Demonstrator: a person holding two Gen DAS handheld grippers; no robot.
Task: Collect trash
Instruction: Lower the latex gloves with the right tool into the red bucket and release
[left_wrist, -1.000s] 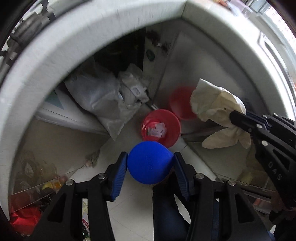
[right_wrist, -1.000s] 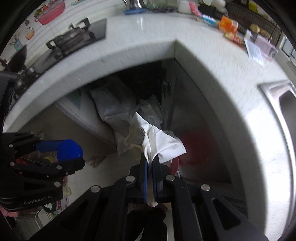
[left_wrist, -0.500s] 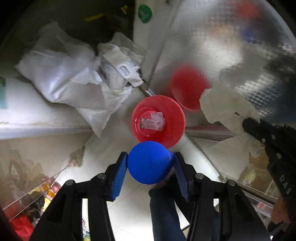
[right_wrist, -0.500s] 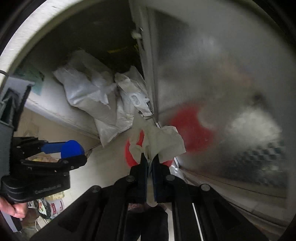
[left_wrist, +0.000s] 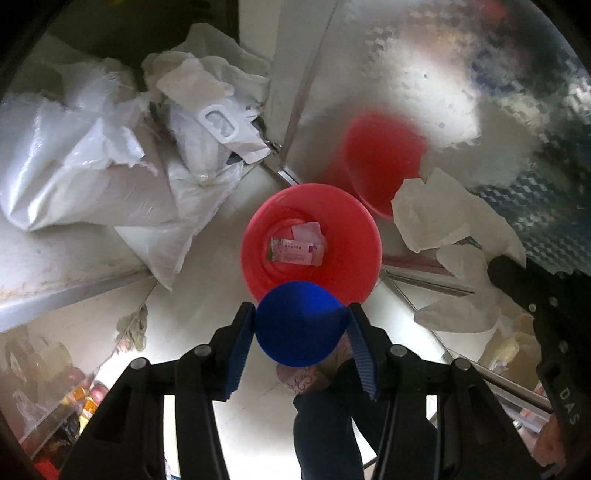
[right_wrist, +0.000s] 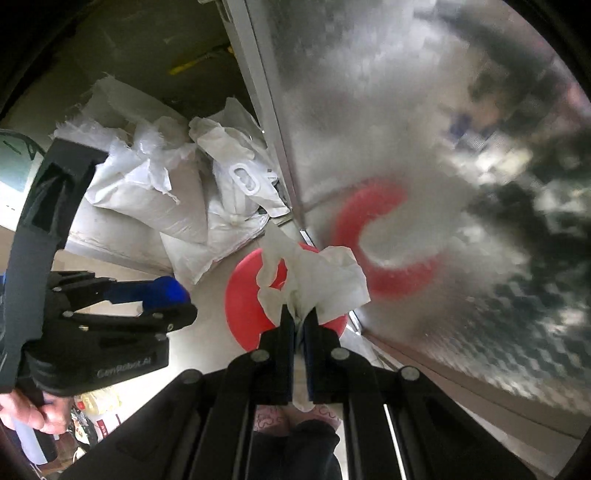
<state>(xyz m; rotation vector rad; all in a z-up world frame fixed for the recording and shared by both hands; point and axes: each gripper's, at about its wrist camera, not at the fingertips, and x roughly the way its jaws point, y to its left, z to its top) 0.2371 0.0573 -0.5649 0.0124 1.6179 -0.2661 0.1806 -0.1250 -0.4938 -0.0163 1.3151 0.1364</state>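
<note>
My left gripper (left_wrist: 301, 325) points down and is shut on a blue plastic cup (left_wrist: 301, 323), held just over the near rim of a red bin (left_wrist: 347, 236) on the floor. The bin holds a pink wrapper (left_wrist: 295, 249). My right gripper (right_wrist: 299, 314) is shut on a crumpled white tissue (right_wrist: 325, 280), which hangs above the same red bin (right_wrist: 242, 299). In the left wrist view the tissue (left_wrist: 436, 221) and the right gripper (left_wrist: 495, 264) show at the right. In the right wrist view the left gripper (right_wrist: 166, 295) with the blue cup (right_wrist: 170, 290) sits at the left.
White plastic sacks (left_wrist: 96, 173) lie heaped left of the bin under the counter. A shiny metal cabinet door (left_wrist: 461, 74) stands right behind the bin and mirrors it in red. A person's hand (right_wrist: 29, 413) holds the left gripper; a slippered foot (left_wrist: 304, 378) stands below.
Both grippers have dropped from counter height down toward the red bin, which now looks much larger. The cup and the tissue stay gripped.
</note>
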